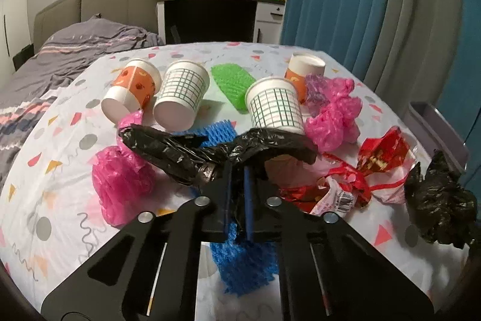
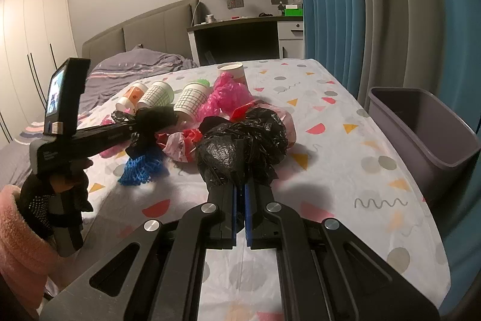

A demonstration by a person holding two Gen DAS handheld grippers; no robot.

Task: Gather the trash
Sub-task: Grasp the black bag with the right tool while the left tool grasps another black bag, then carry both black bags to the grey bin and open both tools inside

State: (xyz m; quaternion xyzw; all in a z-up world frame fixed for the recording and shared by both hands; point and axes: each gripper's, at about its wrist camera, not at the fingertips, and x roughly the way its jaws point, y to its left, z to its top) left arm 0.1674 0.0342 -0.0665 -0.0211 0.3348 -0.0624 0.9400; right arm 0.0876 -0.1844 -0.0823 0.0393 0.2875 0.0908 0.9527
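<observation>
Both hand-held grippers clamp black bags (image 1: 216,152) (image 2: 240,140); bin (image 2: 427,134) at table edge.

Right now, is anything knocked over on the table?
Yes. Two cups lie tipped on their sides at the far left: an orange cup and a checked cup. Another checked cup stands upside down beside crumpled pink plastic.

Cups (image 1: 183,95) lying at far side of table (image 2: 345,170); crumpled bags (image 1: 333,110) just right of them; netting (image 1: 240,260) near; bin (image 2: 427,134) beside table's right edge.
</observation>
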